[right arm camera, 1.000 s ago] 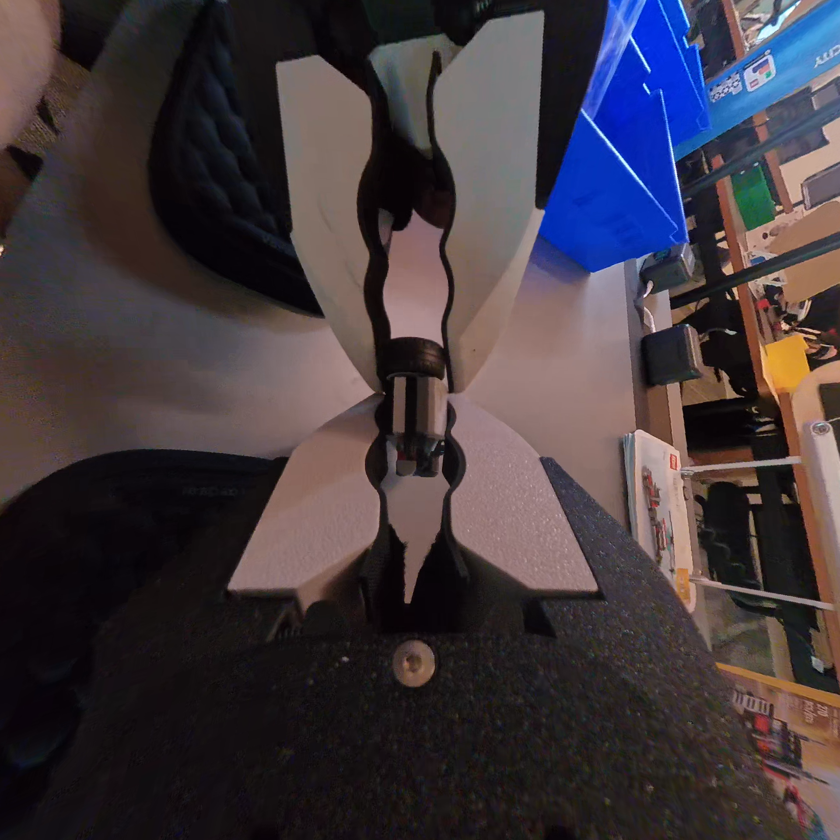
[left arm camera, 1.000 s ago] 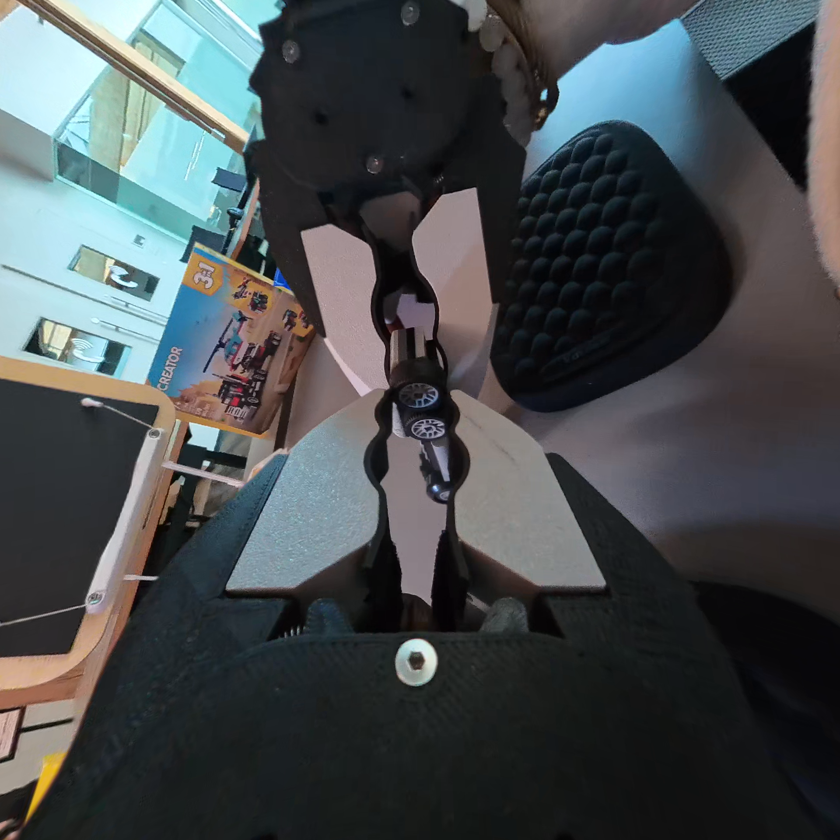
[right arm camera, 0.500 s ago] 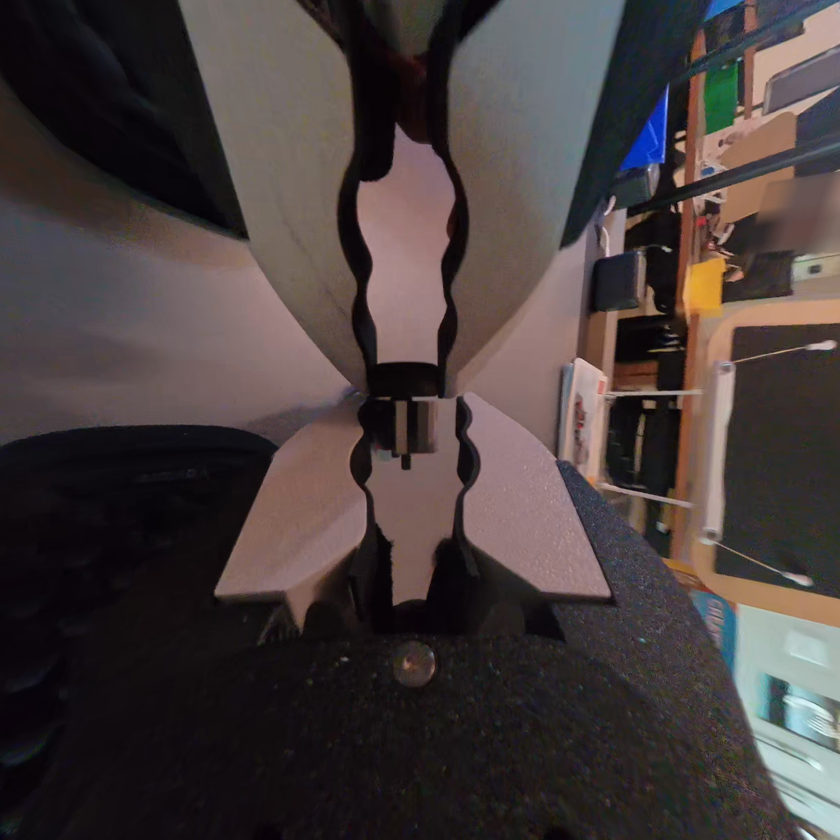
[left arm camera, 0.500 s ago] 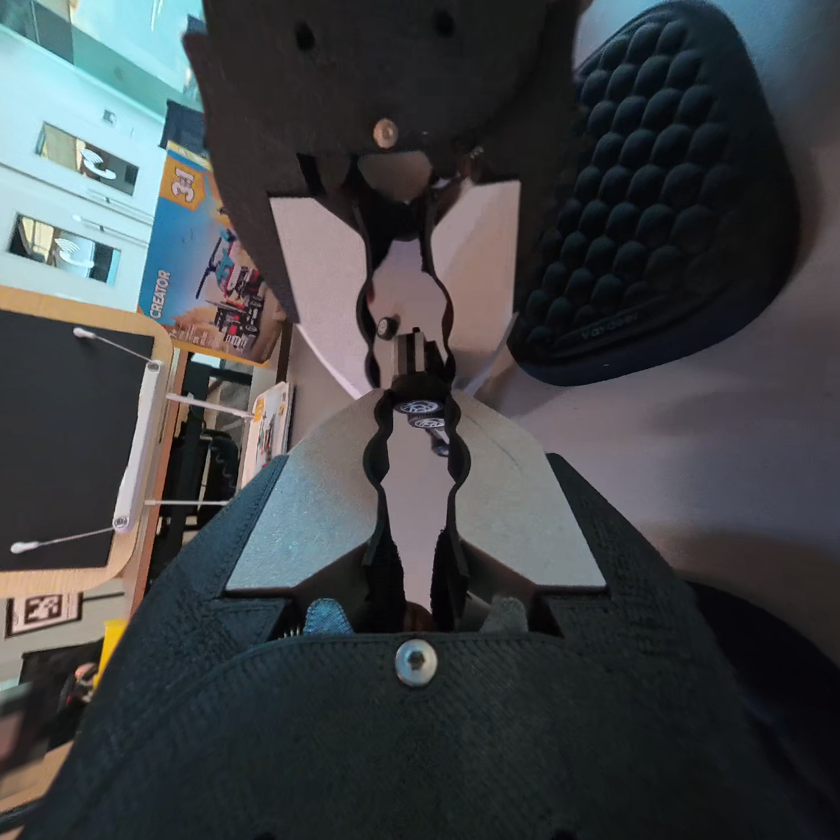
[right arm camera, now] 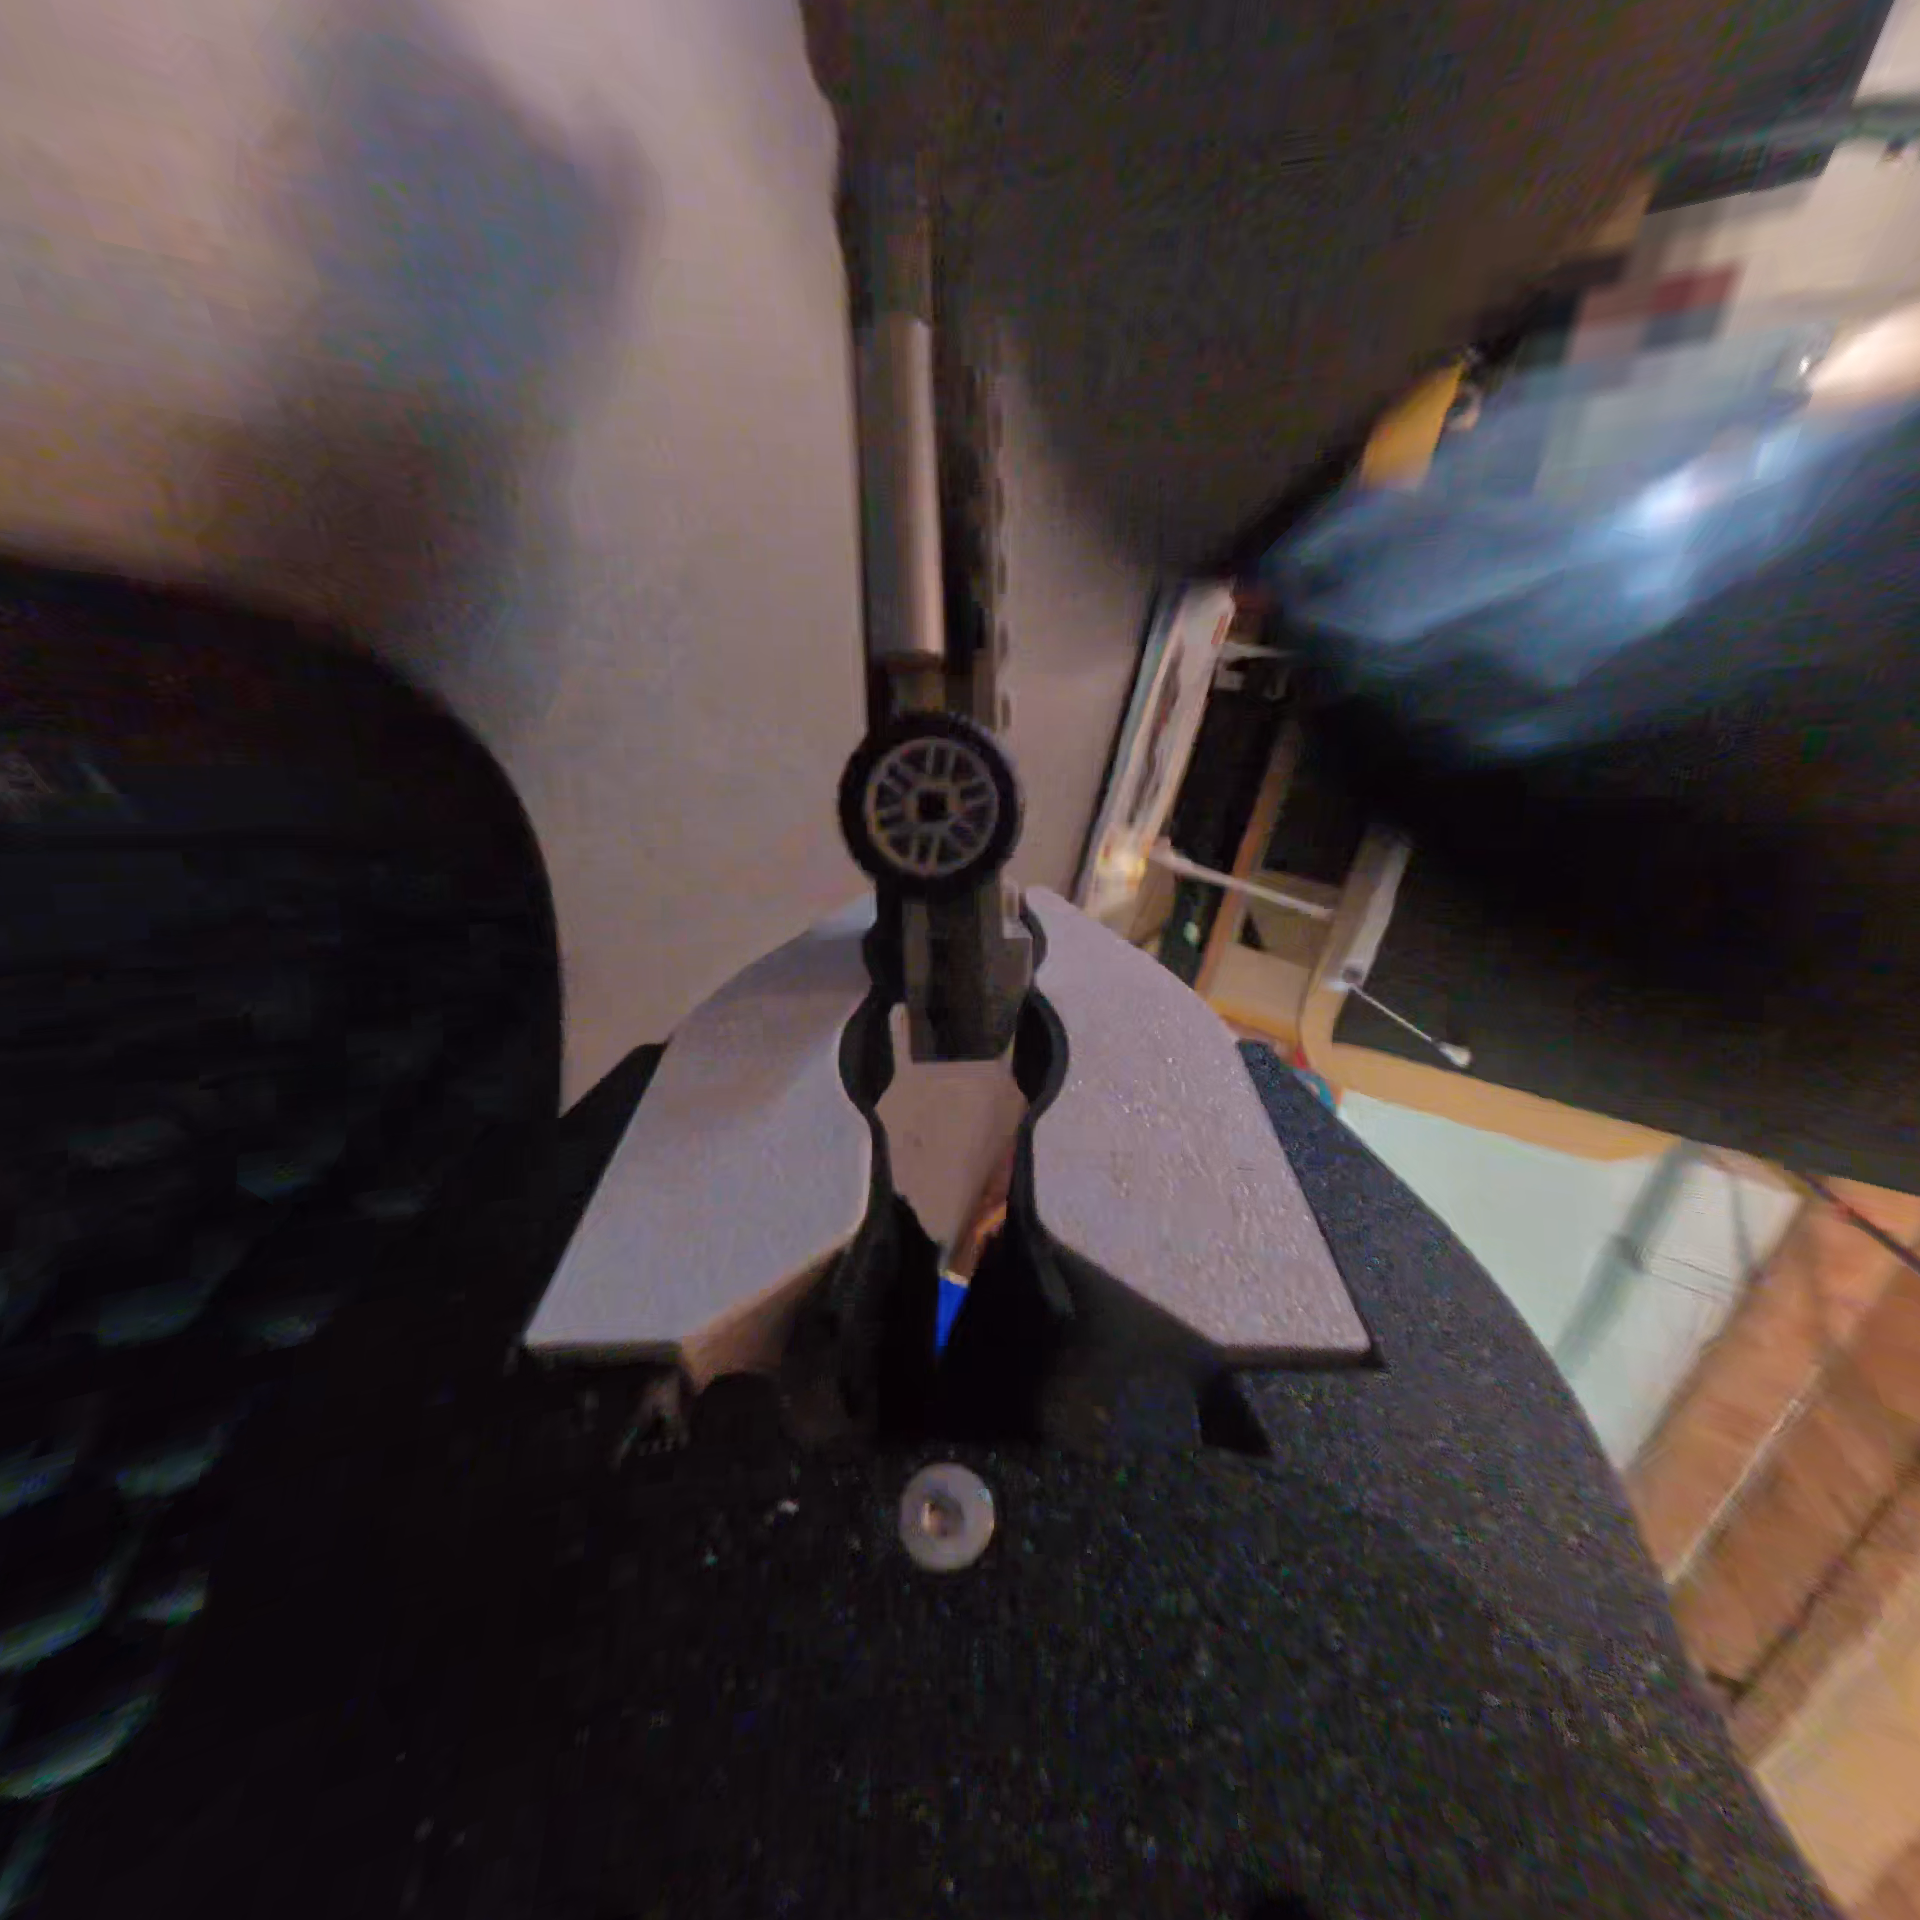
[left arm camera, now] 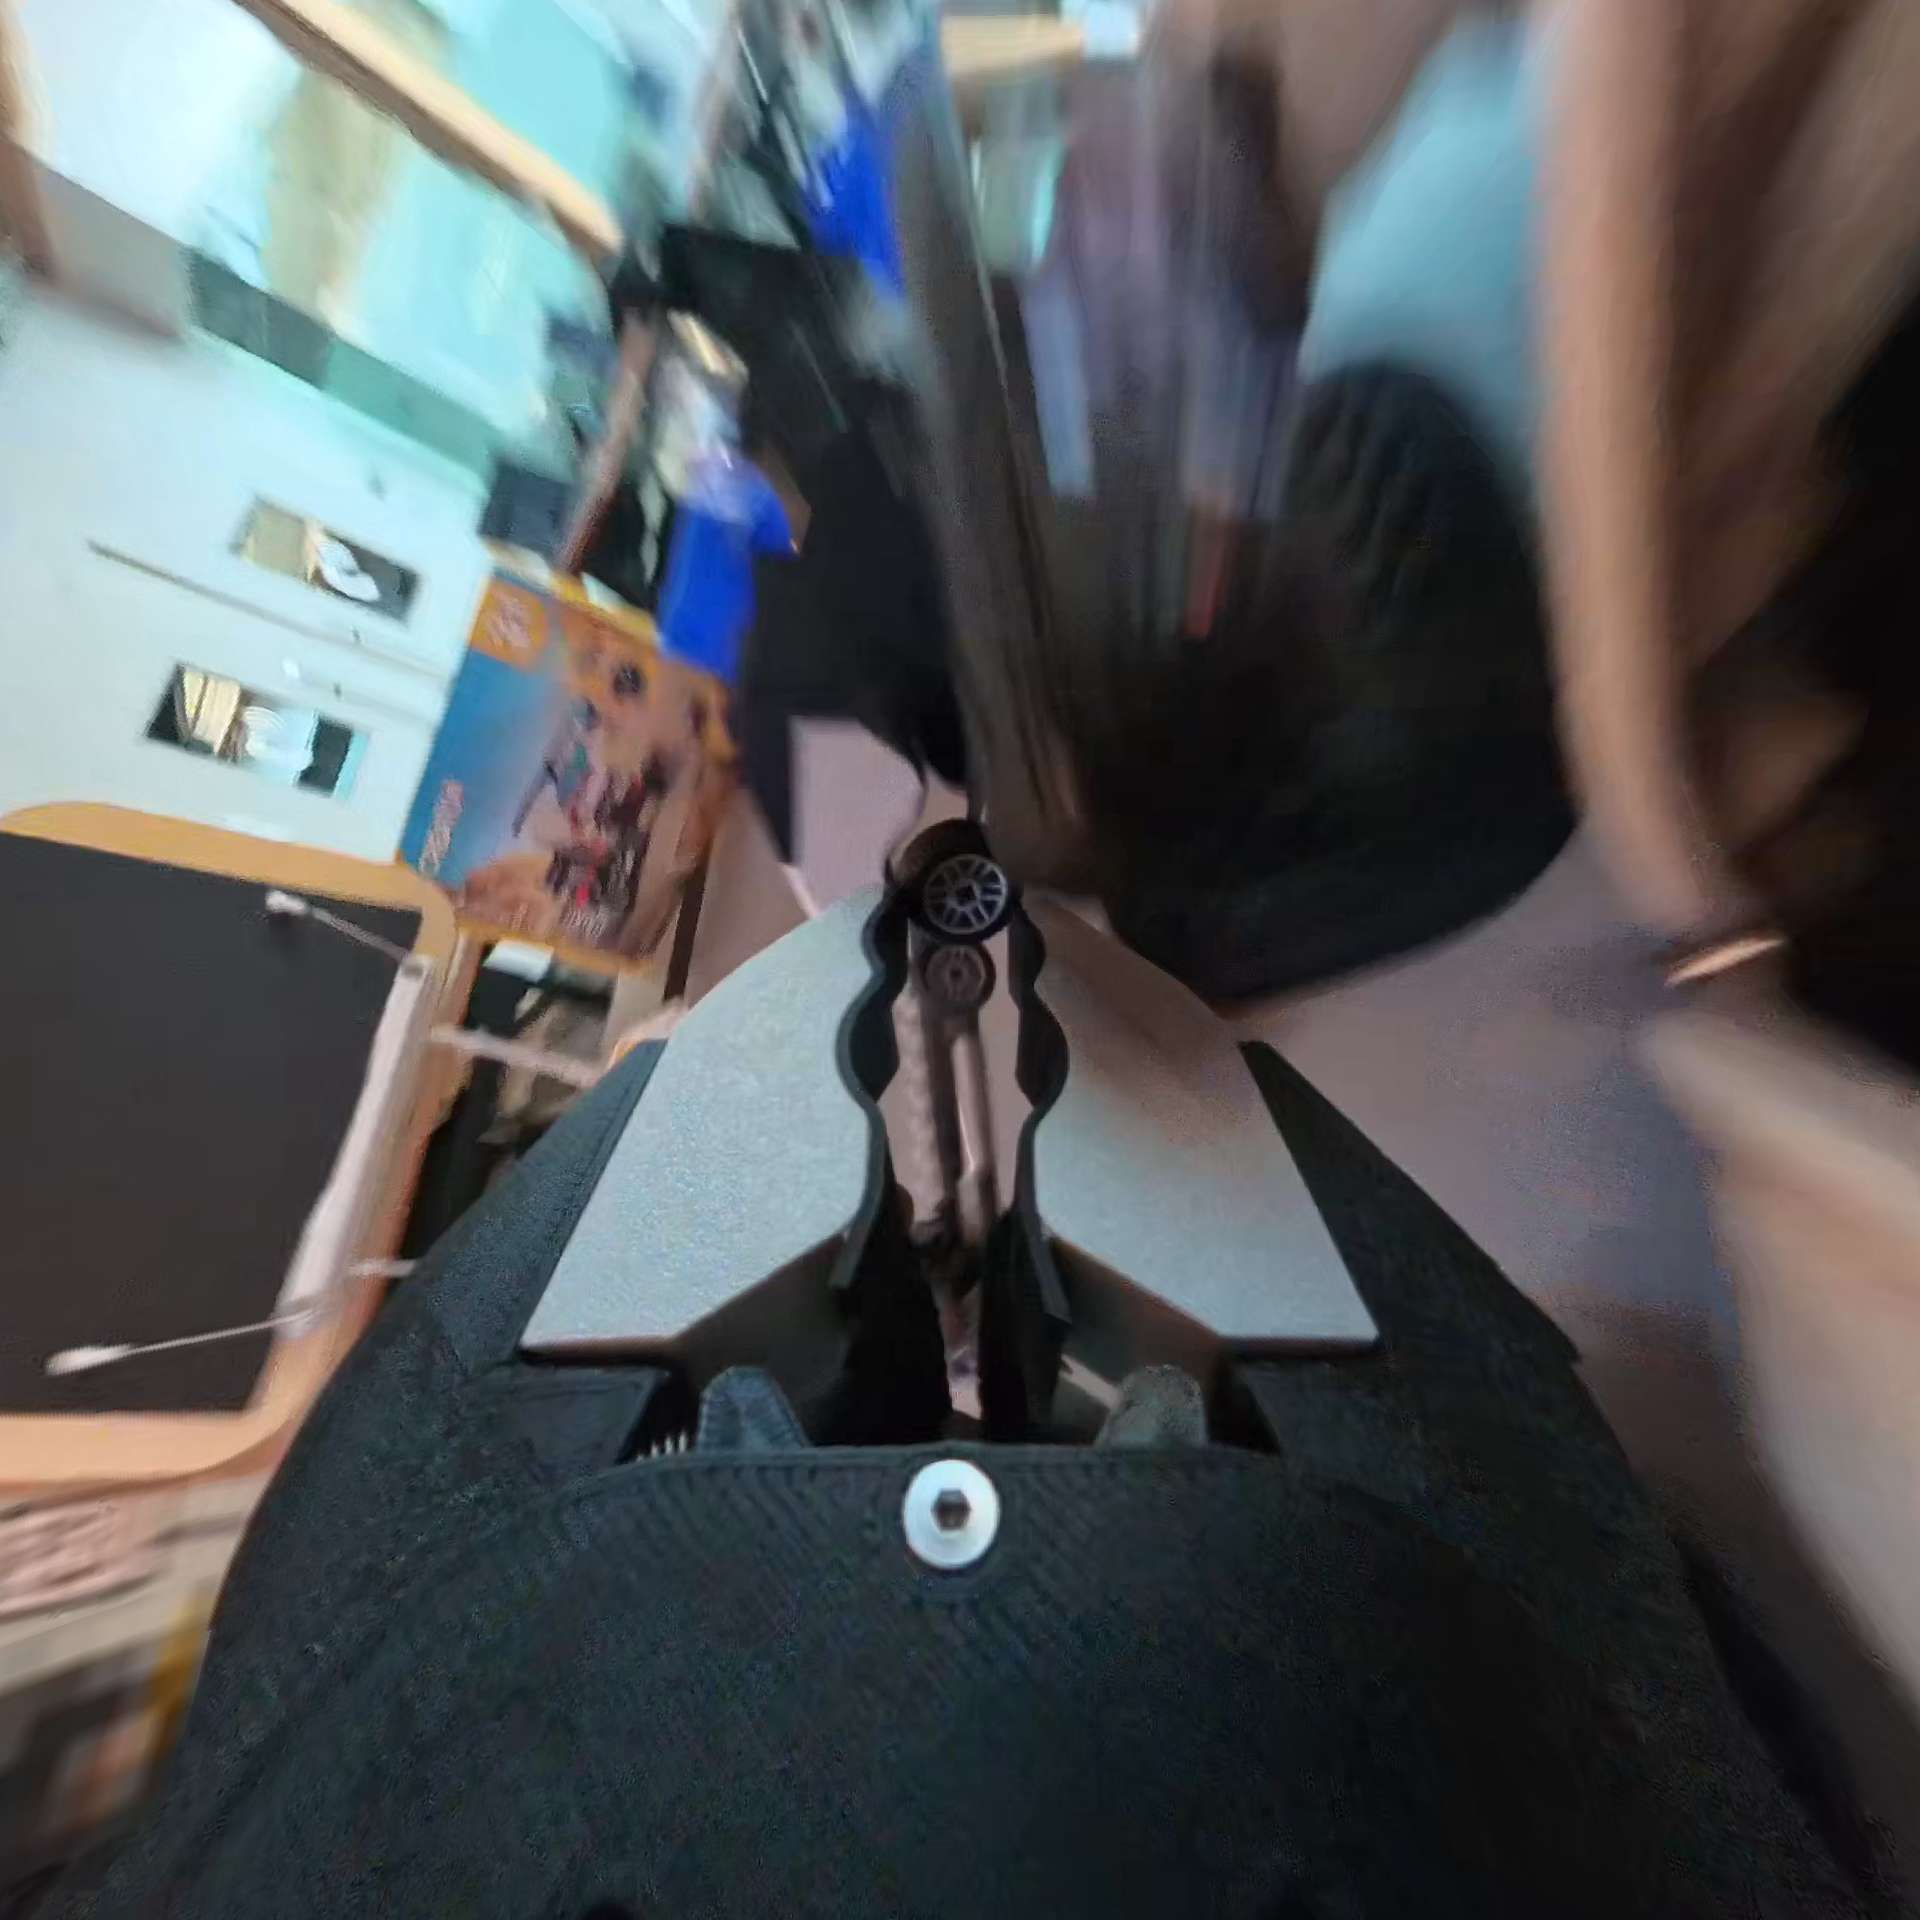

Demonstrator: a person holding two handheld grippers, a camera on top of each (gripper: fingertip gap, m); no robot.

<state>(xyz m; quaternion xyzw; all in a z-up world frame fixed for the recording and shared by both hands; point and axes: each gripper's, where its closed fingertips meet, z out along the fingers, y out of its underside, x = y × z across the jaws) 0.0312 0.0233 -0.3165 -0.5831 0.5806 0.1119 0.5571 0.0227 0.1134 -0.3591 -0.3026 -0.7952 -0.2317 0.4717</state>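
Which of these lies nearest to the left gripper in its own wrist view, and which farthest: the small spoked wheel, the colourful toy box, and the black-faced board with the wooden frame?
1. Spoked wheel: at the left gripper's fingertips.
2. Black-faced board: left, alongside the gripper body.
3. Colourful toy box: upper left, beyond the board.

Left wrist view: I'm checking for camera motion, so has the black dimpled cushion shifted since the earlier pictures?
Yes. The black dimpled cushion is now motion-smeared and reaches nearer the left gripper, which pinches a small wheeled brick piece.

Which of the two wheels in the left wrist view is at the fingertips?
The upper wheel, with the clear grey spoked rim; the dimmer wheel sits below, between the fingers.
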